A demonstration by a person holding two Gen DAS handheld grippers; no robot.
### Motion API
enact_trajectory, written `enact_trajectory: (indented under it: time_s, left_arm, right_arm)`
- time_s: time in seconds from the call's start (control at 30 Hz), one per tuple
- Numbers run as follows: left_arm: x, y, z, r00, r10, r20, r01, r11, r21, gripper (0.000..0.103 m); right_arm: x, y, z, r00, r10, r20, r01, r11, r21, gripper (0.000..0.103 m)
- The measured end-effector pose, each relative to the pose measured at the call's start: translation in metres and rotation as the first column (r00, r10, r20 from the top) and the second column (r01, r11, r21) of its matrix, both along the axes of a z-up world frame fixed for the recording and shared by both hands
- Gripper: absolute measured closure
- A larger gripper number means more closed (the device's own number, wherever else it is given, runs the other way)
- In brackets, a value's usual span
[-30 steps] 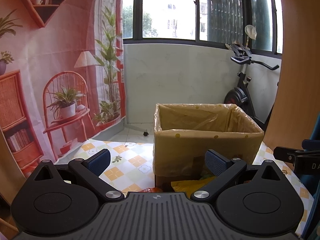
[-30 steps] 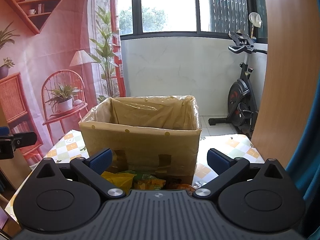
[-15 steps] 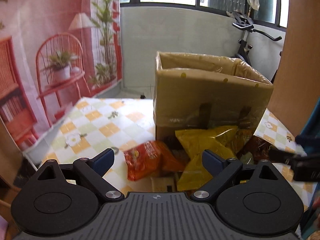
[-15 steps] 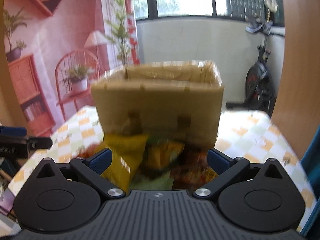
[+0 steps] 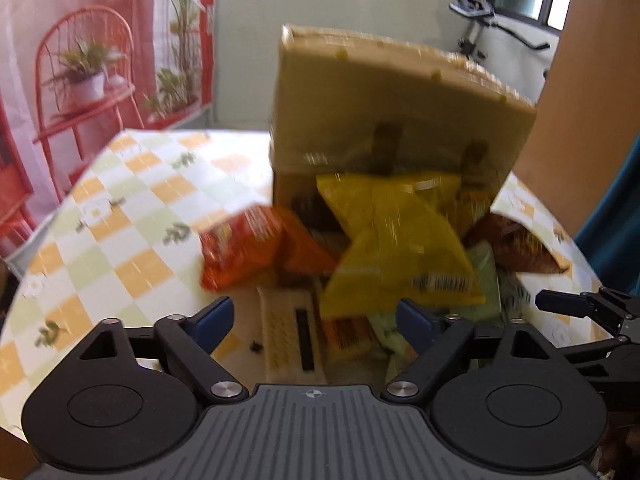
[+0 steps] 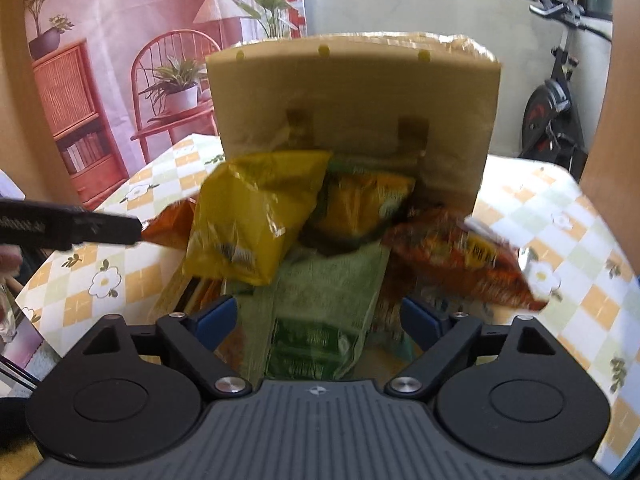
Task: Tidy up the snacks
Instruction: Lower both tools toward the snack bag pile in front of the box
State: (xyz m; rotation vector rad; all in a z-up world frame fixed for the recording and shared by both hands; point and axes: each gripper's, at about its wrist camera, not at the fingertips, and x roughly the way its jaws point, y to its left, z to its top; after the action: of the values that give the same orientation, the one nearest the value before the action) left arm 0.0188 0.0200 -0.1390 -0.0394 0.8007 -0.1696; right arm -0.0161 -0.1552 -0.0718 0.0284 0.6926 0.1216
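Both grippers hang over a heap of snack bags at the foot of the box [image 6: 356, 92], nothing grasped yet. Left gripper [image 5: 310, 318] spread, jaws have just been closing a bit, nothing pinched; below the gap lie a pale flat pack [image 5: 288, 332] and the lower corner of the yellow bag [image 5: 396, 248]. Right gripper [image 6: 318, 318] likewise spread, also just been narrowing, empty; the green bag [image 6: 320, 312] lies under the gap, pads not on it. Risks, my read: the bags overlap, so a pinch on green could drag the yellow bag [image 6: 248, 220] or the red-orange bag [image 6: 460, 256] resting on its edges and scatter the heap across the table [image 6: 580, 280]. Film is slick and air-filled, so a shallow bite on a puffed face would likely slip; a seam or corner is safer. The two grippers work close together (right one's finger shows at the left view's right edge), so a clash is possible if both go for the middle. The box looks tall, so a bag not lifted clear could catch its rim. Looks: crinkly glossy pouches, yellow biggest and on top, orange bag [image 5: 248, 248] out to the left on the checked cloth, a brown-red one on the right, a yellow-green pack [image 6: 360, 208] against the box front. Both views motion-blurred, print unreadable. Box tan, lined with plastic, tape strips on front.
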Motion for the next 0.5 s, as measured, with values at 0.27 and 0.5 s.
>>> enact_trajectory:
  time_s: [0.27,0.5]
  left_arm:
    - [-0.001,-0.002,-0.017,1.0,-0.015,-0.021,0.014,0.999,-0.049,0.016]
    - [-0.002,-0.008,-0.026,0.998,-0.037,-0.052,0.031,0.993,-0.114,0.016]
  right_arm:
    - [0.0,-0.002,-0.02,0.998,0.01,-0.058,-0.008,0.999,0.034,0.02]
    - [0.001,0.002,-0.024,0.997,0.042,-0.06,-0.04,0.998,0.038,0.023]
